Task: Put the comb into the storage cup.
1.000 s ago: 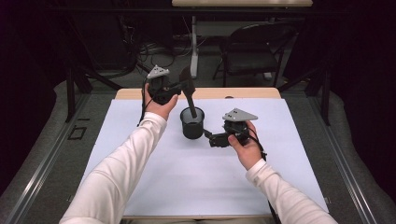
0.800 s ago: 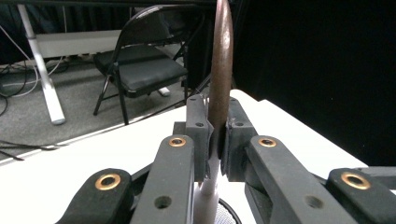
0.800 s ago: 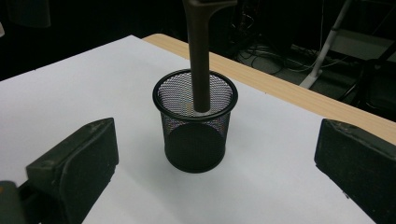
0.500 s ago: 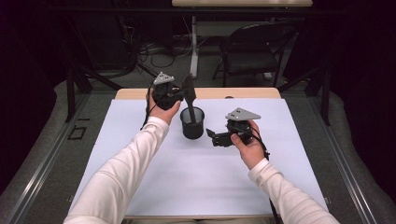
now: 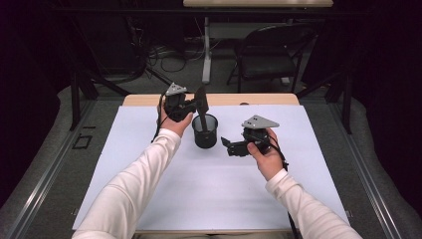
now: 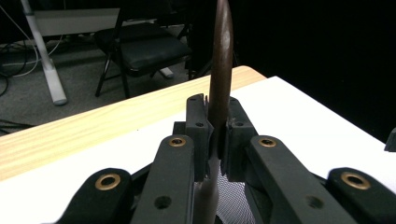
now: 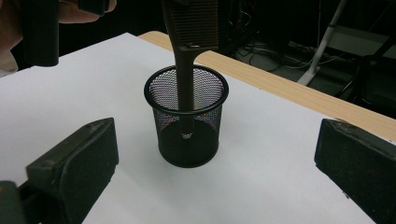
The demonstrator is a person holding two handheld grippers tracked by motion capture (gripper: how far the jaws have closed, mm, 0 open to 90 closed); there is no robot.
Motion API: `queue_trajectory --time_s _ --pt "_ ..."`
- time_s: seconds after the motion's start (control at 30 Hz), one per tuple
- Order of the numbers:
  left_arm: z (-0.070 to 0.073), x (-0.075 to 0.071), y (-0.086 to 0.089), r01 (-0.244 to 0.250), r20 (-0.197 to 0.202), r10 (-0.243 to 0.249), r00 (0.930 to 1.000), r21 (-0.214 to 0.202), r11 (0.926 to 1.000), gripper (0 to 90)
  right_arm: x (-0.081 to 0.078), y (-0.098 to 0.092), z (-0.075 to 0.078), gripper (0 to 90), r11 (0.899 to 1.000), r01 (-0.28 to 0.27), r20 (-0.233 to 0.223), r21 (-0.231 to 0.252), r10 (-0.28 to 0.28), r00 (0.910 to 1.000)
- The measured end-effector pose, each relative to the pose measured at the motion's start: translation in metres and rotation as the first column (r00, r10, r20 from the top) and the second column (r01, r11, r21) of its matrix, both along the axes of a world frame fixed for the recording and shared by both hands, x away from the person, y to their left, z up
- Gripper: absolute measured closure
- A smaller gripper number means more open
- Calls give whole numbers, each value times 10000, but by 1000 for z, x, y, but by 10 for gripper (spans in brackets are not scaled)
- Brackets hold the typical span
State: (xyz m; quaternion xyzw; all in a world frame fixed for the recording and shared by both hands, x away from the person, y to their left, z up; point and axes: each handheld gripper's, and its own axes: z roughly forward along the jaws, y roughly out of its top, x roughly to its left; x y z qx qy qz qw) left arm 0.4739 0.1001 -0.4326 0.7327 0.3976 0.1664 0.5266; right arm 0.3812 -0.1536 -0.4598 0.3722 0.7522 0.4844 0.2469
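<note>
A black mesh cup (image 5: pixel 205 133) stands on the white sheet (image 5: pixel 149 164) near the table's far edge. My left gripper (image 5: pixel 195 104) is above the cup's left side and is shut on a dark brown comb (image 5: pixel 201 98). The comb hangs handle-down, and its handle reaches inside the cup (image 7: pixel 187 140). In the left gripper view the pads (image 6: pixel 201 130) pinch the comb (image 6: pixel 220 60) edge-on. My right gripper (image 5: pixel 227 145) rests low on the sheet just right of the cup. It points at the cup, open, with nothing between its jaws (image 7: pixel 212 161).
The wooden table edge (image 5: pixel 268 98) runs behind the white sheet. Beyond it, on the floor, are a dark folding chair (image 5: pixel 271 59), a white table leg (image 5: pixel 206 50) and cables. The sheet stretches wide toward the person.
The left hand has come down with the comb, so the handle sits deeper in the mesh cup. The right gripper has stayed where it was.
</note>
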Motion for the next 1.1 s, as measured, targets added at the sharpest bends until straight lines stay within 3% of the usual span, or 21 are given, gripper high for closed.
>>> queue_trajectory --time_s 0.37,1.1 --pt "-10 2 -1 -34 -65 35 10000 131 9999 841 1 1 -1 0 10000 -78 -64 -2 78 9999" --pt "-10 3 2 -156 -91 158 9998 259 9995 832 2 2 -2 0 10000 -68 -77 -4 68 9999"
